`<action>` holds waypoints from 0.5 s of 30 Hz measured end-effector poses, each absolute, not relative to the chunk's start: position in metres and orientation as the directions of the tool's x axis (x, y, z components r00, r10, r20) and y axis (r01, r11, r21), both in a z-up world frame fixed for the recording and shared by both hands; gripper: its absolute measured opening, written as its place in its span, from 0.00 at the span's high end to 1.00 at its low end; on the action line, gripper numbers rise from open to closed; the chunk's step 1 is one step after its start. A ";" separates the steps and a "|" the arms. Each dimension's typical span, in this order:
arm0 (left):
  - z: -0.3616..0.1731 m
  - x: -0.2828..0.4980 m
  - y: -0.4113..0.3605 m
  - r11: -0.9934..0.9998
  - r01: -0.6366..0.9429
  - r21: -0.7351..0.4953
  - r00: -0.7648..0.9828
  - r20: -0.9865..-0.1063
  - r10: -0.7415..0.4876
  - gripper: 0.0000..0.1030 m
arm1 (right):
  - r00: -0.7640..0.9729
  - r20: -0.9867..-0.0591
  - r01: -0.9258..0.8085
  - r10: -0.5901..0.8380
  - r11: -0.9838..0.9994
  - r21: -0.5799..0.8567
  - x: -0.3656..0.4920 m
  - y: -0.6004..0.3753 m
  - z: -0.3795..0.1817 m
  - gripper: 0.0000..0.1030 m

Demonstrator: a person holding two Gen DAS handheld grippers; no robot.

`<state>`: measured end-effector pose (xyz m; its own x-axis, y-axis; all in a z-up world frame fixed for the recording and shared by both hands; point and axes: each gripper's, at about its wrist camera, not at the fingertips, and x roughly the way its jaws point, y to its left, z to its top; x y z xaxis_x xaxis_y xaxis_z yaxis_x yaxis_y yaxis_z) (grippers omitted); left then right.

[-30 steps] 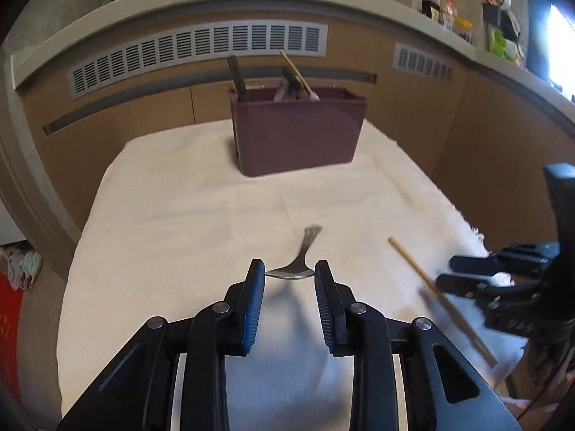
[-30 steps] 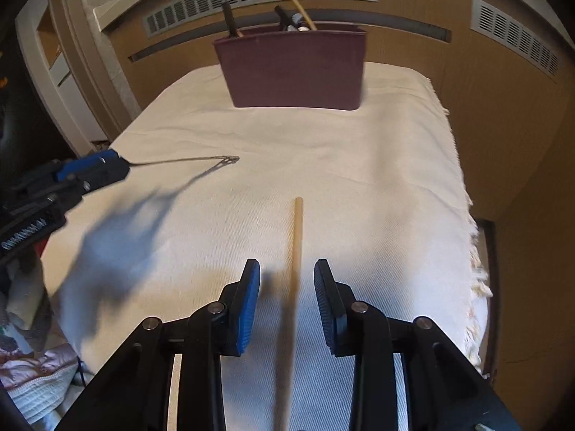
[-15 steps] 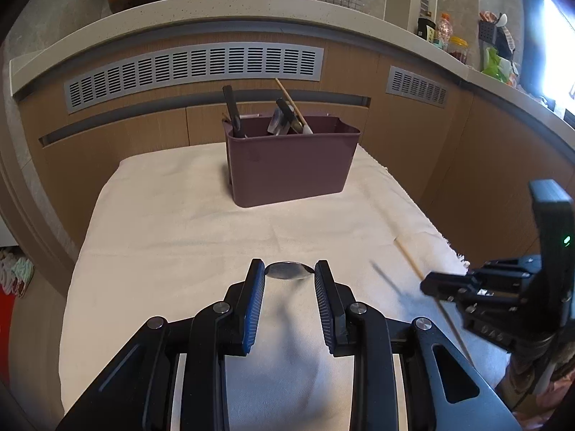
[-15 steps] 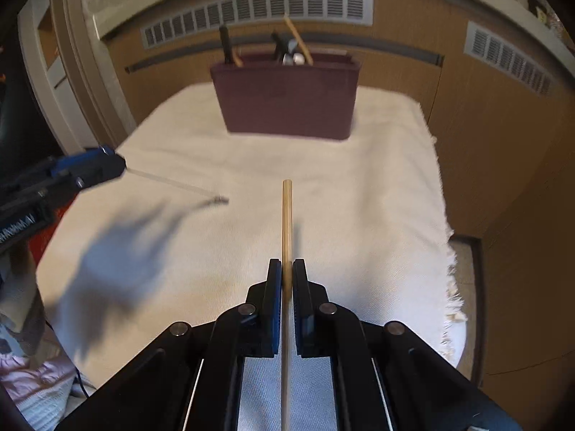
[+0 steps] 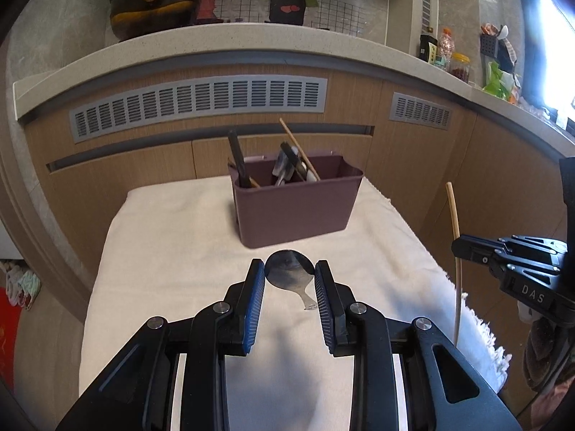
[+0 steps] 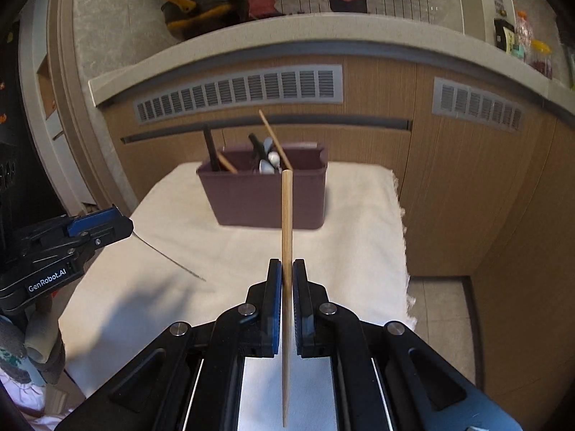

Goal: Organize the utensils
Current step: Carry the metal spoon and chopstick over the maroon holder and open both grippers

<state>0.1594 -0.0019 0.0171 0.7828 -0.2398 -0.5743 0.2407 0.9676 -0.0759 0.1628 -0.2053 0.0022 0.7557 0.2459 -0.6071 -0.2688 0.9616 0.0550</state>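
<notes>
— Up at twelve o'clock? Dark pan (image 5: 154, 7) with yellow handle on the stone counter (image 5: 251, 41).
— And at two o'clock? Jars and bottles (image 5: 456, 63). Grey vent grille (image 5: 201, 102) below, on wood panelling.

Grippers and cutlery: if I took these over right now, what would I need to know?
Left gripper: shut on the metal spoon, gripped by its bowl, lifted off the white cloth.
Right gripper: shut on the wooden chopstick, also in the air.
Purple caddy stands at the cloth's far end and already holds several utensils.
Done: both pieces picked up.
Left: drop each into the caddy.
</notes>
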 end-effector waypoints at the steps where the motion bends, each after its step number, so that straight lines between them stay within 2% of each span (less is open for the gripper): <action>1: 0.024 0.162 -0.003 0.968 0.242 -0.072 0.788 -0.567 -0.239 0.72 | 0.776 -0.582 -0.267 0.243 0.963 0.046 0.168 -0.206 0.015 0.95; 6: 0.090 0.185 -0.002 0.965 0.260 -0.024 0.845 -0.478 -0.240 0.71 | 0.867 -0.432 -0.264 0.246 0.964 0.019 0.191 -0.207 0.084 0.95; 11: 0.153 0.222 -0.002 0.966 0.254 0.036 0.895 -0.387 -0.221 0.71 | 0.932 -0.228 -0.276 0.281 0.959 0.054 0.227 -0.207 0.148 0.94; 15: 0.164 0.257 0.000 0.967 0.249 0.047 0.901 -0.377 -0.214 0.71 | 0.938 -0.214 -0.266 0.273 0.962 0.061 0.271 -0.196 0.156 0.94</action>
